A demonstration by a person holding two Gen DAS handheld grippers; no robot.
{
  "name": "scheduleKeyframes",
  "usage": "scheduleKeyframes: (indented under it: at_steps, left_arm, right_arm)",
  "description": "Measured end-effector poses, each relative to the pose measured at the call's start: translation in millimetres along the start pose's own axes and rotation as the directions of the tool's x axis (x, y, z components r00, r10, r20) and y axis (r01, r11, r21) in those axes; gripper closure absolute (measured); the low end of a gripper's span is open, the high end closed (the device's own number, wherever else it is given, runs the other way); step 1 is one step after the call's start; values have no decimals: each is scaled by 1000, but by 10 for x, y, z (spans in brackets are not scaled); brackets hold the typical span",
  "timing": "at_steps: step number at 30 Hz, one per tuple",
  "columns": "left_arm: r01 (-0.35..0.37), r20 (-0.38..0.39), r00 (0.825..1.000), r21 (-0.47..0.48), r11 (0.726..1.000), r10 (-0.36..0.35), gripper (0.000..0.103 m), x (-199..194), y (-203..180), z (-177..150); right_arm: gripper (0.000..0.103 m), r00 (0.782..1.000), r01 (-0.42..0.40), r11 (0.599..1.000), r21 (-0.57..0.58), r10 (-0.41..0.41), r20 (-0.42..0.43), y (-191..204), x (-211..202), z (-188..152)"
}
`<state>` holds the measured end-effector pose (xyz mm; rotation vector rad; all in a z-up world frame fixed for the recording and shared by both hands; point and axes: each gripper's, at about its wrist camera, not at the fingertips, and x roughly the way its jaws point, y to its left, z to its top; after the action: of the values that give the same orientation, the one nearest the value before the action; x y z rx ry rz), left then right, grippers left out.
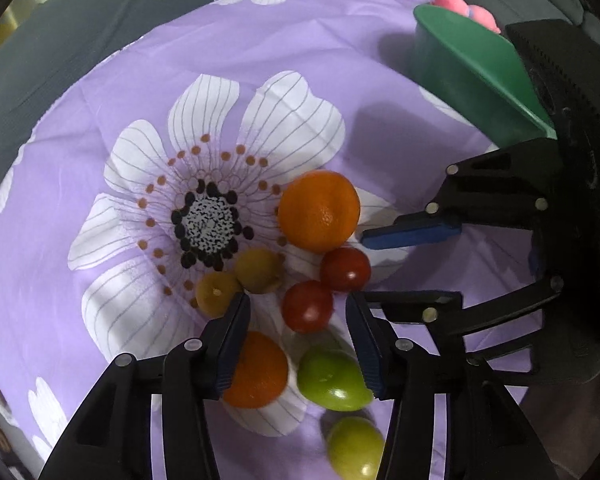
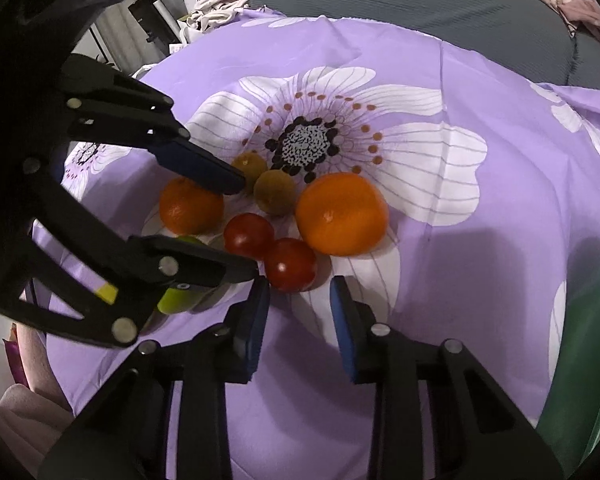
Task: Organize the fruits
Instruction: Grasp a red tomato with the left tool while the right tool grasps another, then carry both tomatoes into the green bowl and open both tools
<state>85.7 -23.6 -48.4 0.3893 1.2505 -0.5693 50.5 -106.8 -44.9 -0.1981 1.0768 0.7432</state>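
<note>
- Fruits are gathered in a tight cluster on the purple flowered cloth (image 1: 100,92), near its middle: a large orange (image 1: 319,211), a smaller orange (image 1: 256,372), two red tomatoes (image 1: 345,269), two yellowish fruits (image 1: 258,270) and two green fruits (image 1: 332,380).
- The left hand-held gripper (image 1: 298,334) is seen partly open over the cluster, nothing gripped.
- The right hand-held gripper (image 2: 300,320) is seen narrowly open just before a tomato (image 2: 290,265), empty.
- A green bowl (image 1: 468,76) is set toward the cloth's edge.
</note>
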Motion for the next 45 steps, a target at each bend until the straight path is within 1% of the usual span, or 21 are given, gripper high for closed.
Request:
scheduleKeyframes:
  at_steps: [2, 4, 6, 9, 12, 15, 18, 19, 21, 25, 30, 35, 40, 45]
  left_arm:
    - [5, -6, 1000, 8, 1000, -5, 58, 14, 1, 20]
    - [13, -10, 1000, 12, 1000, -13, 64, 26, 8, 36]
    - [34, -14, 999, -1, 999, -34, 67, 29, 42, 37]
    - [56, -21, 998, -18, 998, -56, 67, 39, 96, 35]
    - [109, -26, 994, -36, 993, -110, 67, 55, 140, -13]
    - [115, -23, 993, -52, 992, -116, 67, 75, 174, -16]
    - [121, -26, 992, -53, 991, -122, 68, 102, 159, -13]
    - [117, -25, 993, -51, 992, -118, 71, 108, 146, -13]
    - [86, -32, 996, -59, 995, -88, 74, 121, 118, 4]
    - [60, -21, 998, -105, 993, -63, 74, 145, 103, 26]
    - [24, -1, 1000, -159, 987, -25, 75, 82, 45, -67]
    - [46, 71, 997, -196, 980, -33, 75, -144, -110, -173]
    - [56, 149, 989, -226, 972, -22, 75, -372, -265, -223]
    - [43, 220, 975, -251, 967, 14, 75, -615, -443, -158]
  right_arm:
    - [71, 1000, 0, 1000, -5, 0, -4, -9, 11, 22]
    - [72, 1000, 16, 999, -39, -16, -15, 16, 26, 41]
    - [72, 999, 29, 997, -72, -31, -25, 43, 51, 69]
    - [72, 999, 31, 995, -97, -35, -35, 53, 77, 120]
    - [73, 998, 38, 991, -125, -43, -37, 68, 109, 161]
    - [77, 999, 17, 994, -107, -20, -34, 21, 111, 187]
    - [77, 999, 13, 996, -93, -16, -28, -6, 111, 181]
    - [78, 1000, 11, 996, -86, -13, -27, -13, 103, 171]
    - [78, 1000, 5, 997, -73, -7, -23, -33, 79, 159]
    - [78, 1000, 0, 1000, -22, 0, 9, -90, -26, 104]
    - [78, 999, -6, 999, 34, 4, 40, -124, -165, -28]
    - [78, 996, -2, 997, 82, -6, 94, -159, -401, -178]
    - [78, 985, 4, 992, 124, -26, 169, -214, -727, -317]
    - [78, 971, 16, 987, 161, -54, 234, -310, -1023, -407]
